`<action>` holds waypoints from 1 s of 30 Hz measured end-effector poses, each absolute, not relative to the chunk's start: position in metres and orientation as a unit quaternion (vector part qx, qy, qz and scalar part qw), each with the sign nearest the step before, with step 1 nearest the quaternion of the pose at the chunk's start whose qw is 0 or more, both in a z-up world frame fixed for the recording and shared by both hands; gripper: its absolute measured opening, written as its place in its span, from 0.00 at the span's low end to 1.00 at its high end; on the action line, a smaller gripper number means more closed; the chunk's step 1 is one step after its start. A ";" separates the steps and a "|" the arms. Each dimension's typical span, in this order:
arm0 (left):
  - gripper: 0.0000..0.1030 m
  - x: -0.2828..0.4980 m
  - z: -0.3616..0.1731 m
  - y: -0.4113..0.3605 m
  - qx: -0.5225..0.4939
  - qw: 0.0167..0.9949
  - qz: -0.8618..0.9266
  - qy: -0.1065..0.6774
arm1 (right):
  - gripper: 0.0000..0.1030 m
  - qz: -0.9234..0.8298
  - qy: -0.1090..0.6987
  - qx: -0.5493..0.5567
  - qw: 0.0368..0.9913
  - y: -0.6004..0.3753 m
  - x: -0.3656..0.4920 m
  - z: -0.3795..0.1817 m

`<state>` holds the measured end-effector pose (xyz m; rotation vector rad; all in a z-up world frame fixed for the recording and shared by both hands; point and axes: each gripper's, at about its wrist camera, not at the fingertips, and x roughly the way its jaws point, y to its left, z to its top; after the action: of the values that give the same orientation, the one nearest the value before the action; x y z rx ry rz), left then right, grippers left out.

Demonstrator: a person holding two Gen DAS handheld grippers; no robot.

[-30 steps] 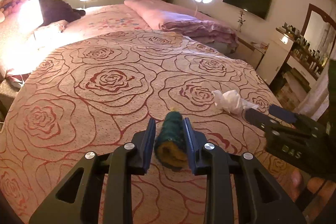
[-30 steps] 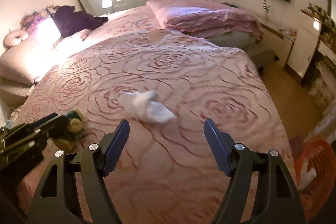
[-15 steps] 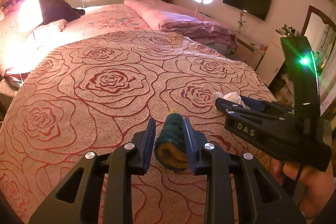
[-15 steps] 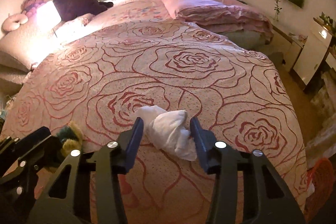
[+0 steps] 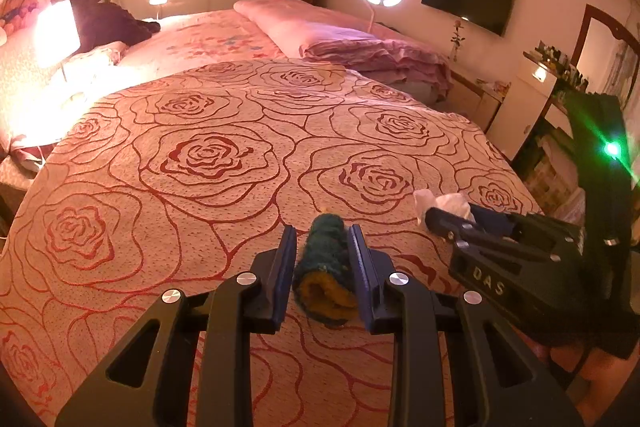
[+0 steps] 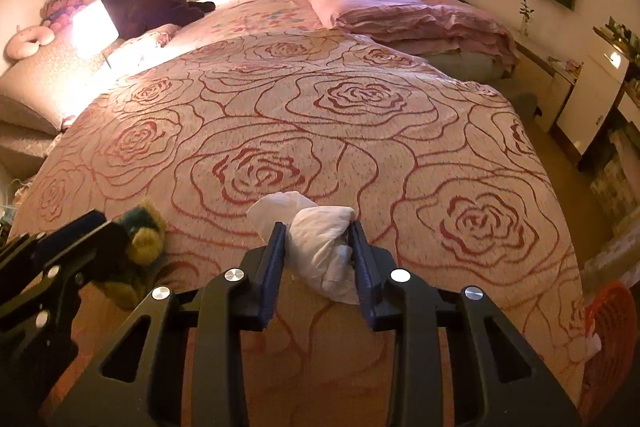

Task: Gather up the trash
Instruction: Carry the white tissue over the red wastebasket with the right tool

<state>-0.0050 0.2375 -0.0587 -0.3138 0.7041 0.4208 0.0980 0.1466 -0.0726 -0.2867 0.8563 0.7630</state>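
Left wrist view shows the left gripper [image 5: 322, 259] clamped on a rolled green and yellow scrap [image 5: 325, 277], just above the rose-patterned bedspread [image 5: 208, 163]. The right gripper [image 5: 464, 223] reaches in beside it, over the white crumpled tissue [image 5: 444, 203].

In the right wrist view, the right gripper [image 6: 318, 251] has its fingers pressed against both sides of the white crumpled tissue [image 6: 320, 247], so it appears to be gripping it, with the wad resting on or barely off the bed near its foot edge. An orange basket [image 6: 612, 323] stands on the floor at the far right, below the bed's corner.

The step in hand looks like the pick-up of the second piece of trash. The next move probably calls for lifting both pieces clear of the bedspread and carrying them to the orange basket, if that is the bin.

A second ago the right gripper stood wide open short of the tissue; half a second ago it straddled the tissue with gaps at each side; now it has closed on it. The left gripper has kept its hold on the scrap throughout.
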 end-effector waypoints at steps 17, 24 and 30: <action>0.25 -0.002 -0.053 0.206 -0.129 0.916 0.171 0.340 | 0.31 0.336 0.408 -0.101 0.843 0.070 0.071 -0.069; 0.25 0.006 -0.052 0.173 -0.120 0.923 0.117 0.346 | 0.31 0.306 0.406 -0.078 0.858 0.009 0.068 -0.065; 0.25 0.018 -0.046 0.142 -0.115 0.929 0.062 0.346 | 0.31 0.266 0.388 -0.048 0.881 -0.048 0.072 -0.056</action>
<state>0.0177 0.1420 -0.0460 -0.2363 0.7078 0.1265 0.0717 -0.0480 -0.0557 -0.1003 0.8093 0.5549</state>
